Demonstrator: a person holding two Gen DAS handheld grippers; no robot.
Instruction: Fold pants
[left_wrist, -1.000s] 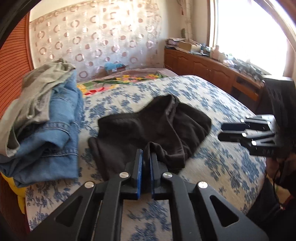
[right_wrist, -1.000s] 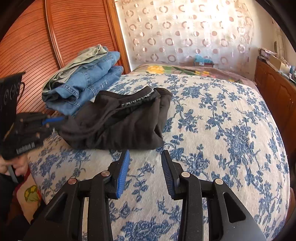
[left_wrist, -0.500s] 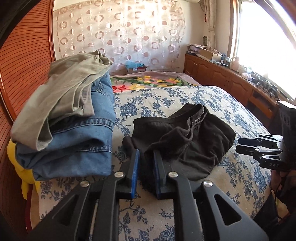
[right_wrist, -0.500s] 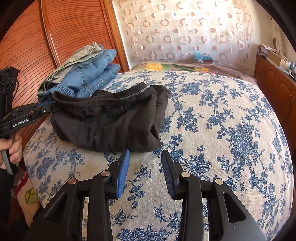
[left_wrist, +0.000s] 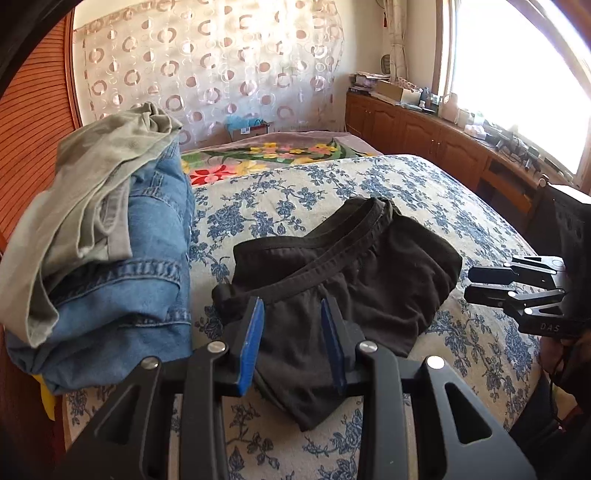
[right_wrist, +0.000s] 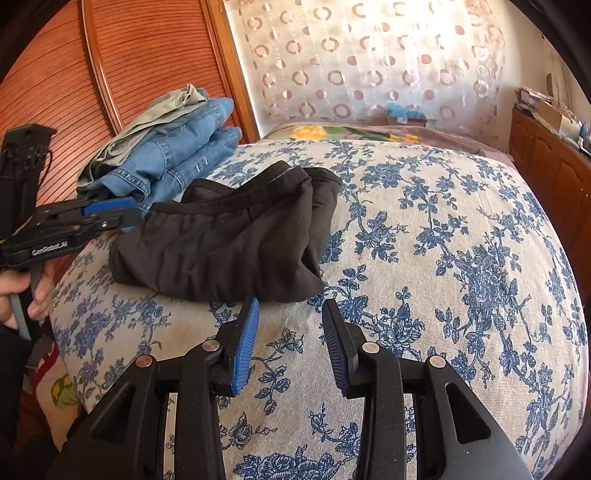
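Observation:
Folded black pants (left_wrist: 351, 280) lie on the flowered bedspread (left_wrist: 369, 177), waistband toward the far side. My left gripper (left_wrist: 291, 306) hovers at their near left corner. Its jaws are opening, with the dark cloth lying loose beneath and between the blue pads, not pinched. From the right wrist view the same pants (right_wrist: 229, 243) sit left of centre, and the left gripper (right_wrist: 129, 212) is at their left edge, held by a hand (right_wrist: 22, 291). My right gripper (right_wrist: 290, 306) stands open over bare bedspread just in front of the pants, holding nothing. It also shows at the right edge (left_wrist: 471, 284).
A stack of folded blue jeans (left_wrist: 140, 266) topped by a grey-green garment (left_wrist: 92, 184) sits left of the pants, against a wooden slatted door (right_wrist: 147, 55). A wooden cabinet (left_wrist: 424, 136) runs under the window on the right. The bedspread (right_wrist: 443, 240) extends right of the pants.
The left gripper went from shut on the pants' edge to open and let the cloth go. The pants now lie closer to the jeans stack. The right gripper stayed still.

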